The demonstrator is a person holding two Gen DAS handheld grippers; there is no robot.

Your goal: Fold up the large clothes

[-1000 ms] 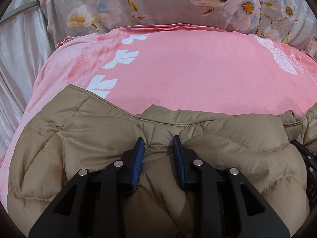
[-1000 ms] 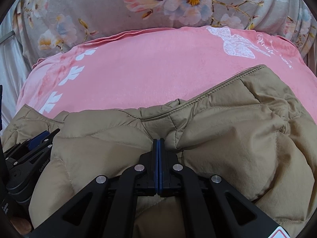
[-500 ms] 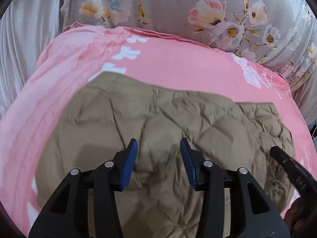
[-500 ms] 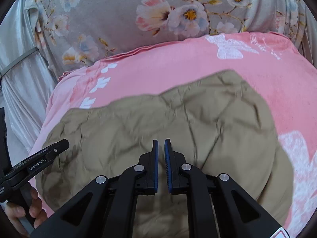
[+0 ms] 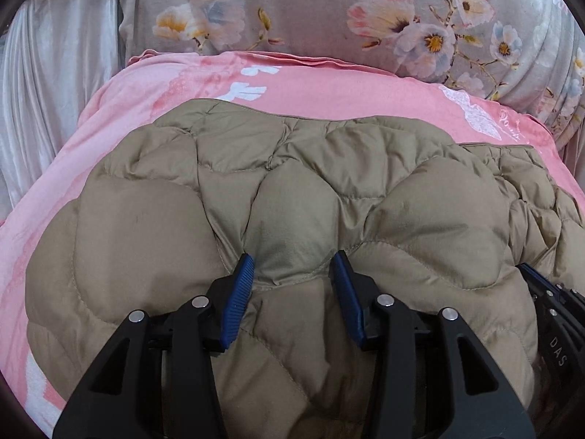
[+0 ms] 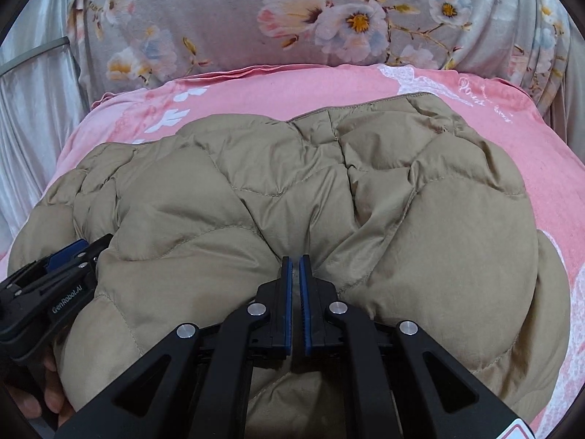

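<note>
Left gripper (image 5: 292,267), seen from its own camera: blue-padded jaws set moderately apart, tips resting on the tan quilted jacket (image 5: 285,212), with a puffed panel bulging up between the pads; whether the pads press it cannot be told. Right gripper (image 6: 295,259), seen from its own camera: jaws closing, with only a narrow slit between the blue pads and no fabric visibly caught in it; the tips sit just above a crease of the jacket. The jacket lies spread over the pink blanket (image 5: 329,84), filling the centre of both views; its far hem runs from 10 o'clock to 2 o'clock. From the left view the right gripper enters at 4 o'clock, at the jacket's edge; from the right view the left gripper appears at 8 o'clock, with a person's hand (image 6: 51,391) beneath it. Floral grey bedding (image 5: 329,11) lies beyond the blanket at 12 o'clock; a pale curtain (image 5: 55,91) hangs at 10 o'clock.
</note>
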